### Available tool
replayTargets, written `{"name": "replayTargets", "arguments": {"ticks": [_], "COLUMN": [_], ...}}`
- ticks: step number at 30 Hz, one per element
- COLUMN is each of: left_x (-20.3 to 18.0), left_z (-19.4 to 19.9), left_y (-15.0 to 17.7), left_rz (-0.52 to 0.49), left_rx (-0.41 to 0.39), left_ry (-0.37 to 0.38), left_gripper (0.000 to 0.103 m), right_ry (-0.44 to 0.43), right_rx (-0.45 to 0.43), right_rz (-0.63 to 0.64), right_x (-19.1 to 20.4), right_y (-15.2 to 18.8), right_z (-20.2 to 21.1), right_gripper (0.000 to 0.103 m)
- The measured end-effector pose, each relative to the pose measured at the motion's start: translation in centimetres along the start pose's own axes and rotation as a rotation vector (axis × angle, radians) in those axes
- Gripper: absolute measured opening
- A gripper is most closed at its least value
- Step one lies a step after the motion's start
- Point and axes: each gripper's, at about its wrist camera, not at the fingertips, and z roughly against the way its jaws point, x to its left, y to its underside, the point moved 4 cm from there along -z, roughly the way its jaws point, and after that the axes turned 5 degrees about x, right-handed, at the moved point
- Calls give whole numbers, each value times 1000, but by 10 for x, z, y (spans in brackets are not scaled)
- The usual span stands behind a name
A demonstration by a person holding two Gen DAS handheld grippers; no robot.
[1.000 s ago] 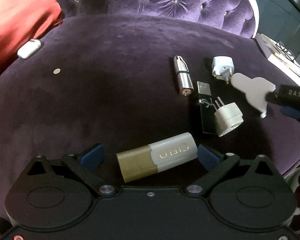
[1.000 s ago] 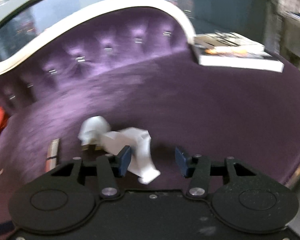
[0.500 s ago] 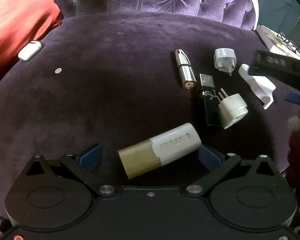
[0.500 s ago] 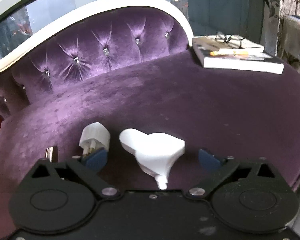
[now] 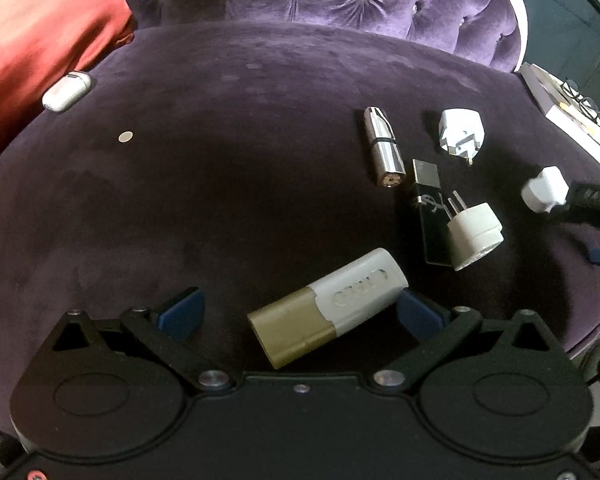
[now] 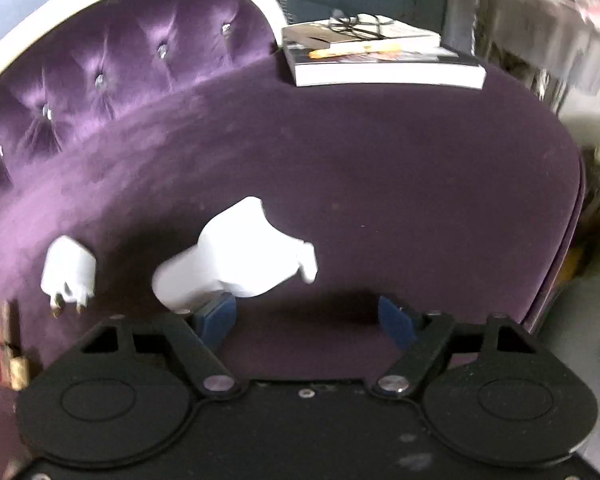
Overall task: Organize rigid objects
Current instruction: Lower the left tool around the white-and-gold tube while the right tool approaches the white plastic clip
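My left gripper [image 5: 298, 312] stands open low over the purple velvet seat [image 5: 240, 184]. A gold-and-white case [image 5: 328, 308] lies between its fingers, its white end close to the right pad. Further right lie a silver lipstick [image 5: 384, 148], a black perfume sample [image 5: 430, 216], a round white plug [image 5: 474, 236] and a white plug adapter [image 5: 460, 132]. My right gripper [image 6: 306, 318] is closing, with nothing between its pads. A white adapter piece [image 6: 236, 256] lies loose on the seat just ahead of its left finger, also at the right in the left wrist view [image 5: 542, 194].
A white earbud case [image 5: 66, 90] and a small coin [image 5: 125, 136] lie at the far left by a red cushion [image 5: 40, 32]. Books with glasses on top [image 6: 380, 52] sit at the seat's back right corner. The seat's edge [image 6: 576, 200] drops off at the right.
My right gripper let go of the white adapter piece, which now lies turned on the seat. Its jaws spread wide, then narrowed. The left gripper and the case stayed put.
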Motion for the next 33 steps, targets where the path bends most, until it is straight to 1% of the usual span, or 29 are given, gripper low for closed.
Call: {"name": "replayTargets", "arguments": {"ticks": [1, 2, 3, 5, 7, 9, 11, 13, 15, 17, 22, 26, 29, 32, 33], "left_x": [-1, -1, -1, -2, -2, 0, 2, 5, 9, 16, 31, 45, 51, 55, 55], "left_z": [0, 0, 0, -1, -1, -1, 0, 0, 1, 2, 7, 11, 15, 22, 22], "left_y": [0, 0, 0, 1, 1, 1, 0, 0, 0, -1, 2, 3, 2, 1, 0], "left_rz": [-3, -7, -12, -20, -29, -31, -30, -24, -19, -8, -1, 27, 46, 63, 57], "left_rx": [0, -1, -1, -1, 0, 2, 6, 11, 19, 31, 45, 68, 73, 60, 59], "left_ry": [-3, -7, -9, -15, -20, -15, -3, 2, 10, 25, 27, 104, 144, 191, 197], "left_gripper": [99, 99, 99, 99, 99, 99, 99, 99, 99, 99, 99, 99, 99, 99, 99], "right_ry": [-41, -72, -95, -118, -117, -94, -79, -74, -70, -99, -92, -95, -90, -90, -90], "right_rx": [-1, -7, -18, -56, -91, -129, -178, -184, -154, -126, -137, -143, -150, -151, -149], "right_rz": [-11, -11, 0, 62, 168, 277, 380, 442, 417, 374, 387, 415, 428, 431, 430], "right_x": [-1, 0, 3, 15, 32, 43, 47, 45, 37, 29, 32, 35, 37, 38, 38], "right_y": [-2, -2, -4, -5, -8, -11, -11, -13, -18, -18, -13, -10, -6, -6, -6], "right_z": [2, 2, 3, 6, 5, 5, 6, -1, -11, -12, -9, -8, -6, -6, -6], "right_gripper": [84, 92, 95, 103, 102, 102, 102, 102, 102, 102, 102, 102, 102, 102, 102]}}
